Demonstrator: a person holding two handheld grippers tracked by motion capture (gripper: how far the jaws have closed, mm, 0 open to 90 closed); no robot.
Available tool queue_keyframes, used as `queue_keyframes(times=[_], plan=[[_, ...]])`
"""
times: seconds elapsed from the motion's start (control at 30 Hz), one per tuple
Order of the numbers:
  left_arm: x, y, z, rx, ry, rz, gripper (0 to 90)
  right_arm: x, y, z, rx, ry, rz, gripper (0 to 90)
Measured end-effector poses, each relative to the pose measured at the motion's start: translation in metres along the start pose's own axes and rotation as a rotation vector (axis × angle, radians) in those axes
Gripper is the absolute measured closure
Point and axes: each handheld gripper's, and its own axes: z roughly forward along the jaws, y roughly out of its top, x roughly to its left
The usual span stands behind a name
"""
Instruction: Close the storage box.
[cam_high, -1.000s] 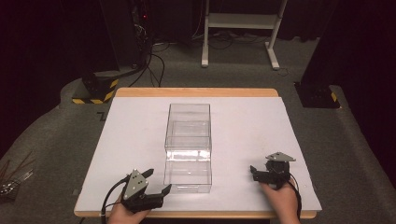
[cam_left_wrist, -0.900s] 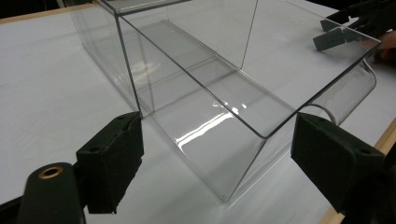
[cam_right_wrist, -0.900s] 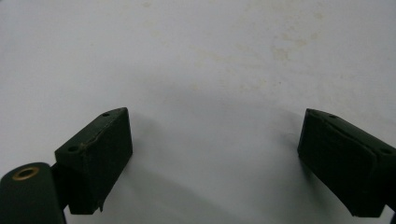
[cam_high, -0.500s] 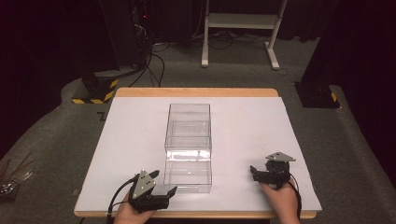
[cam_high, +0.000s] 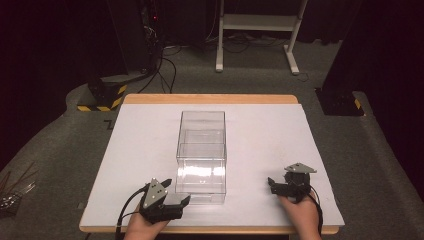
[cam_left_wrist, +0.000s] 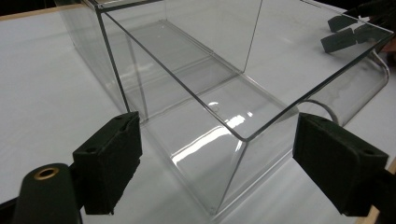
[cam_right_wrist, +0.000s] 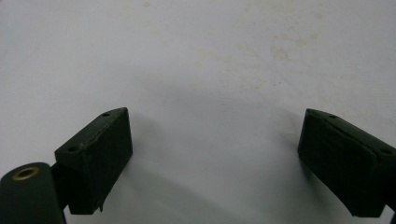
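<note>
The table (cam_high: 135, 150) has a white top with a wooden edge. A clear plastic box (cam_high: 201, 155), long and open-topped, lies along its middle, its near end close to the front edge. The left claw (cam_high: 184, 199) sits just beside the box's near left corner, its 2 jaws wide, having just been opening, nothing pressed between them. The right claw (cam_high: 271, 184) rests well apart to the right, jaws wide over bare table.
</note>
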Motion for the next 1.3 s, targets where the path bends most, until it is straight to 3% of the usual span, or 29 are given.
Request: queue_keyframes(times=[0.77, 1.3], plan=[[0.009, 0.0, 0.015, -0.001, 0.023, -0.031, 13.0, 0.0, 0.0, 0.0, 0.0, 0.0, 0.0, 9.9], [0.02, 0.001, 0.026, 0.015, 0.032, -0.086, 11.0, 0.0, 0.0, 0.0, 0.0, 0.0, -0.001, 9.9]])
